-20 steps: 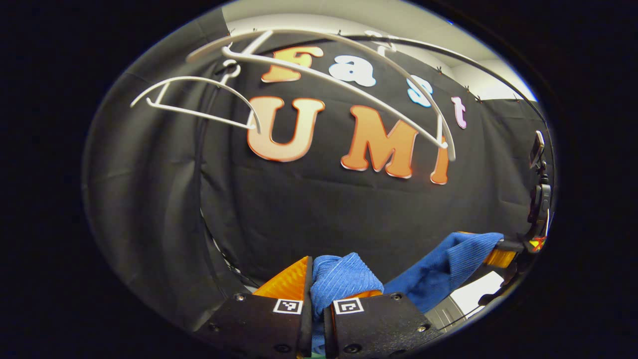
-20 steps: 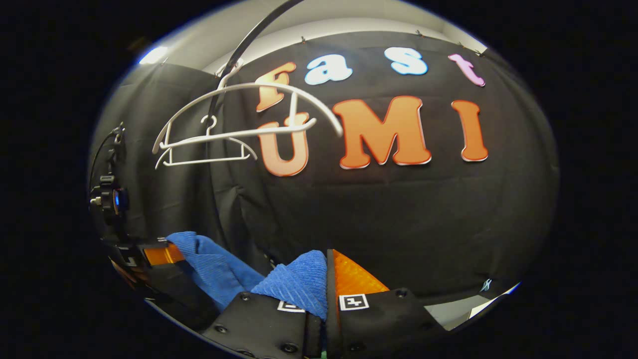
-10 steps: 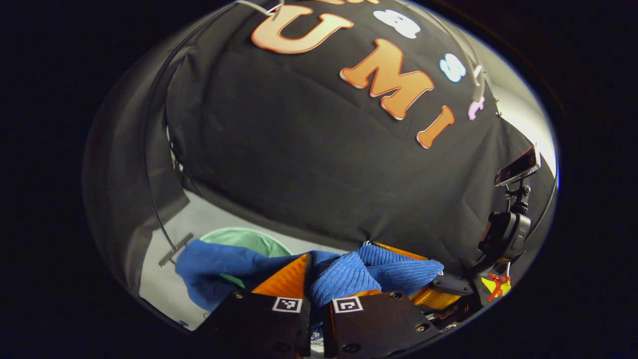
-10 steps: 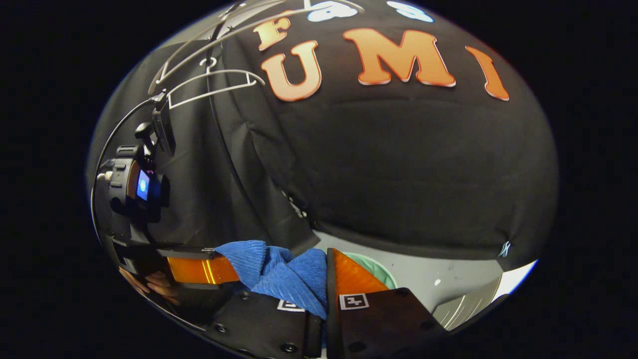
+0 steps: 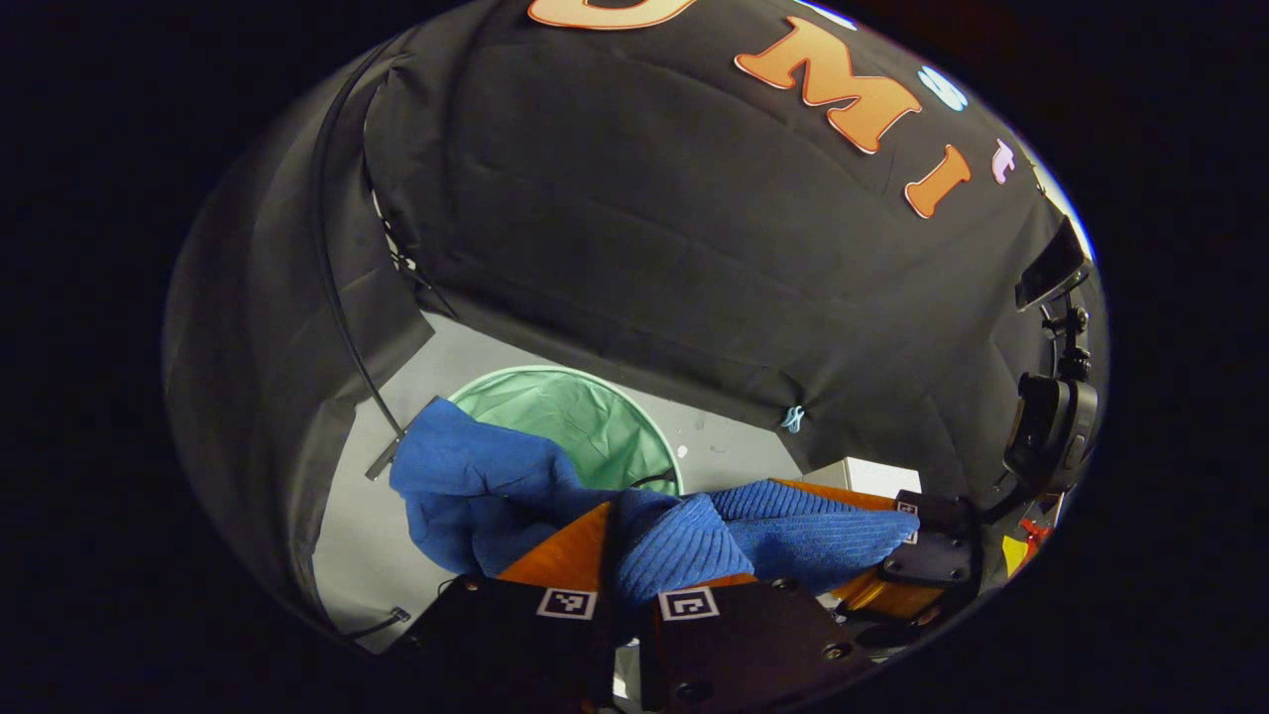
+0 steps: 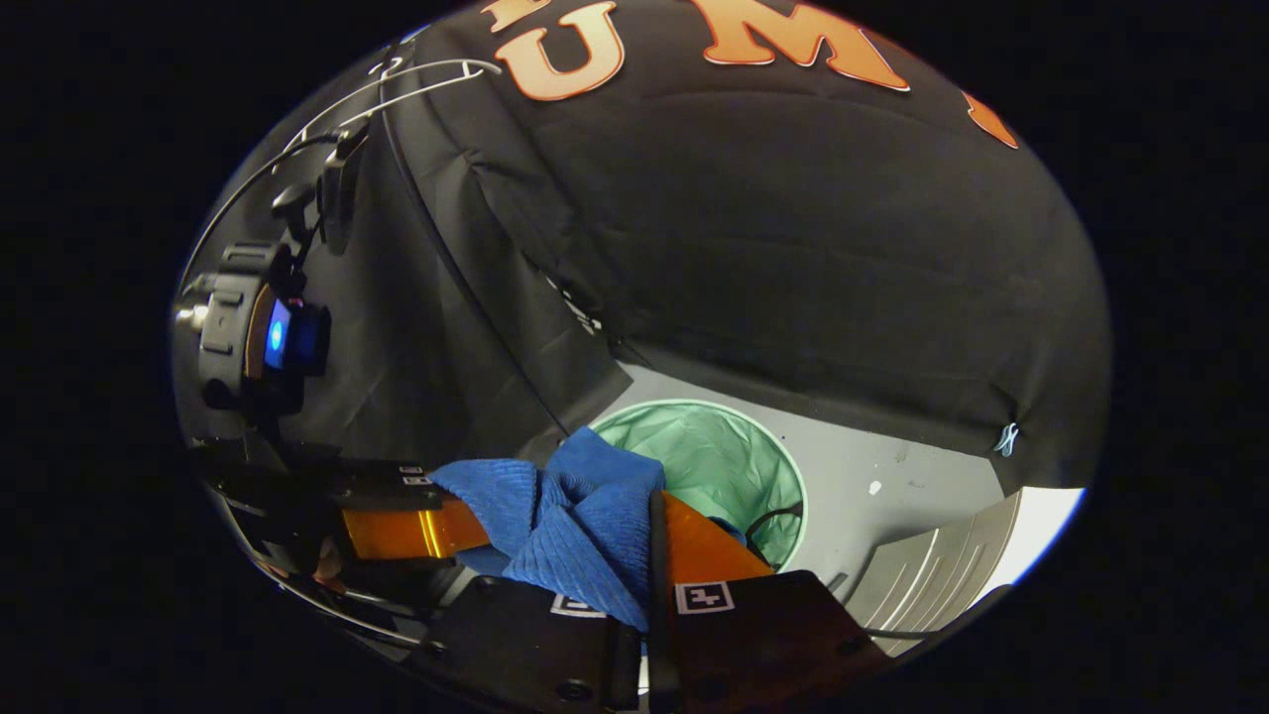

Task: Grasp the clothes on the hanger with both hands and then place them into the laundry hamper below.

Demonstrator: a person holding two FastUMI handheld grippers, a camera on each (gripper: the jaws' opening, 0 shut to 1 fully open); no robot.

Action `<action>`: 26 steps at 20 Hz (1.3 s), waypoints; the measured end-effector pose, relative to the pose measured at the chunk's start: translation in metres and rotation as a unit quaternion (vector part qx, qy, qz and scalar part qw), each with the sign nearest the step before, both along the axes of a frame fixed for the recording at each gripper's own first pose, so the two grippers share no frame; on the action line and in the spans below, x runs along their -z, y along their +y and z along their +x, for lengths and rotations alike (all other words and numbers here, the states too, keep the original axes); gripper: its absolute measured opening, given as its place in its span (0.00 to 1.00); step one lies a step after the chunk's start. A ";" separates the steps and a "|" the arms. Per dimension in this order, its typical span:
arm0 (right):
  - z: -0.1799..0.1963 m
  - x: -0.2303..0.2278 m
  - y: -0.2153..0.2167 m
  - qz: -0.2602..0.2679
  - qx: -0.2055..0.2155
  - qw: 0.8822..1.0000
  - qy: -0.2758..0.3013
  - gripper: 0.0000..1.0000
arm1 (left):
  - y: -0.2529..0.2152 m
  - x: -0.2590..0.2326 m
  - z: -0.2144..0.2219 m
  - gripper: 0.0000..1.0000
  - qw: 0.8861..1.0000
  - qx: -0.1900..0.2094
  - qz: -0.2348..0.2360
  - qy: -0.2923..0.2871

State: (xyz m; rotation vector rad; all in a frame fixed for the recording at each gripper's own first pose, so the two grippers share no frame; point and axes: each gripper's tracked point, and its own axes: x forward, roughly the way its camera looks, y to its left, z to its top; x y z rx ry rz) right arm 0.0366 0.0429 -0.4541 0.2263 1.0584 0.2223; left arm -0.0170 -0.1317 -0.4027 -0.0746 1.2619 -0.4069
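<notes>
Garment (image 5: 674,540) seemingly above hamper (image 5: 565,412)

The blue garment (image 6: 580,516) hides the near rim of the green hamper (image 6: 724,456), and in the left gripper view it covers the left tool's (image 5: 634,555) fingertips.

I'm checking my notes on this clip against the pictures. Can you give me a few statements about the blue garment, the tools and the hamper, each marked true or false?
1. The left tool is clamped on the blue garment. True.
2. The right tool is open and holds nothing. False: it pinches the same blue garment.
3. The green hamper stands on the floor below the tools. True.
4. The garment lies wholly inside the hamper. False: it is held between the two tools, above the rim.
5. The hamper is red. False: it is pale green.
</notes>
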 end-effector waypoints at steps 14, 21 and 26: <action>-0.032 0.023 -0.001 0.008 0.020 0.998 0.059 0.91 | 0.023 -0.008 -0.001 0.92 0.998 -0.048 0.017 0.020; -0.029 0.002 0.007 -0.003 0.026 0.999 0.039 0.99 | 0.029 -0.026 0.003 0.95 0.999 -0.051 0.010 -0.013; -0.002 -0.049 -0.003 -0.030 0.065 0.996 -0.050 0.99 | 0.041 -0.060 0.033 0.95 0.992 -0.060 0.007 -0.112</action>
